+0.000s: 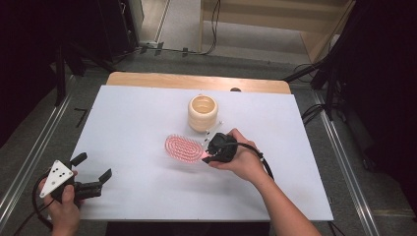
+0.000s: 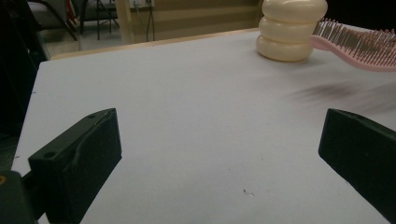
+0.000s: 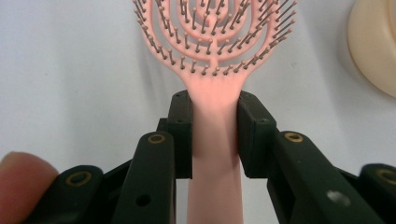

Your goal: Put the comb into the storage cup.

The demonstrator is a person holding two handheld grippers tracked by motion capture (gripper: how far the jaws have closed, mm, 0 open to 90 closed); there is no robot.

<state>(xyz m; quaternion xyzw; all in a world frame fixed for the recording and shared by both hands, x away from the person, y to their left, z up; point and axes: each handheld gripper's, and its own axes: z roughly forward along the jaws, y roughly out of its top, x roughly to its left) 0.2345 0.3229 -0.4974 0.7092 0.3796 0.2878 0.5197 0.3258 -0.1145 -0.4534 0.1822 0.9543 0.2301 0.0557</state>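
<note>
- The white table (image 1: 128, 132) is carrying everything; the high view is showing its full extent, with a bare wooden strip (image 1: 196, 81) running along the far edge, while the left gripper view is showing the same surface low and at a grazing angle.
- The cream ribbed cup (image 1: 202, 112) is standing upright near the table's middle. From above, its open mouth is showing; in the left gripper view (image 2: 292, 29) its stacked rounded rings are showing side-on; in the right gripper view it is appearing as a curved edge (image 3: 373, 44) at the right border.
- The pink hairbrush (image 1: 183, 147) is sitting just in front of the cup, near it but apart. Its long axis is running roughly left to right across the table in the high view, head pointing to the person's left, handle toward the right hand, bristles facing up. The left gripper view is showing the head (image 2: 359, 46) raised clear of the table, with a blurred shadow beneath it. The right gripper view is showing the concentric bristle rows (image 3: 215, 32) close up.
- The right gripper (image 3: 215, 135) is pinching the hairbrush handle, one pad pressing on each side, just behind the head.
- The left gripper (image 1: 93, 169) is resting at the table's near left corner, well apart from the hairbrush, jaws spread wide with nothing between them.
</note>
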